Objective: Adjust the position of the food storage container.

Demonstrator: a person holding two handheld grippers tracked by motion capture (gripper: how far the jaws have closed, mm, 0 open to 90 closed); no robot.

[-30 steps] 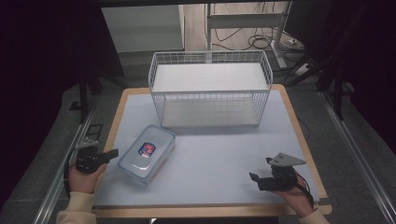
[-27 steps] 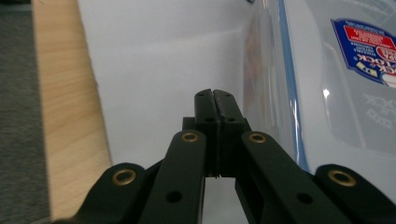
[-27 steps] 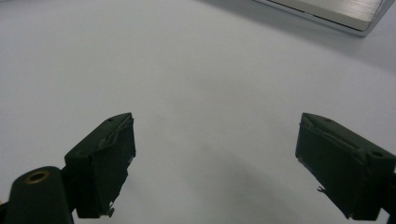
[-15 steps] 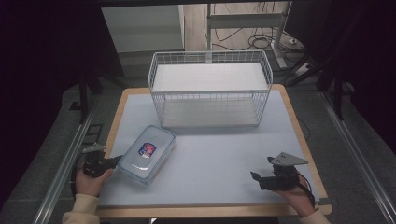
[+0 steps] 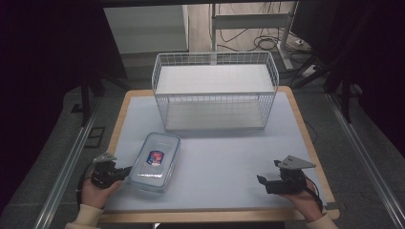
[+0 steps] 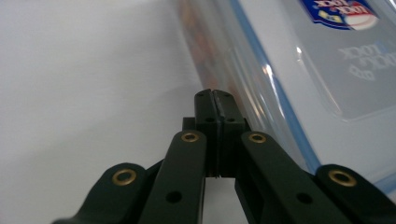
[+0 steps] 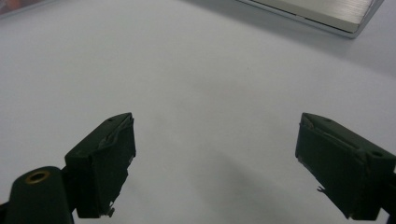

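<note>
In the high view, the clear lidded container (image 5: 156,161) is lying flat on the counter (image 5: 224,157) toward its front left corner, its long side running roughly front to back and a small red and blue label showing on its lid. The left tongs (image 5: 125,170) are sitting at the left edge of the counter near the front, pointing across at the container's near left side and reaching right up to its wall; whether they are touching it is hard to tell from here. The right tongs (image 5: 261,181) are resting near the front right corner, well apart from the container and pointing toward the middle of the counter. A white wire basket (image 5: 215,95) is standing along the back edge.

In the left gripper view, the left tongs (image 6: 214,95) are pressed together with nothing between them, their tips lying just beside the container's (image 6: 299,70) transparent side wall, below the blue seal of its lid.

In the right gripper view, the right tongs (image 7: 215,154) are standing wide apart over bare counter (image 7: 201,70), gripping nothing, with the base of the basket (image 7: 322,11) showing at the top.
</note>
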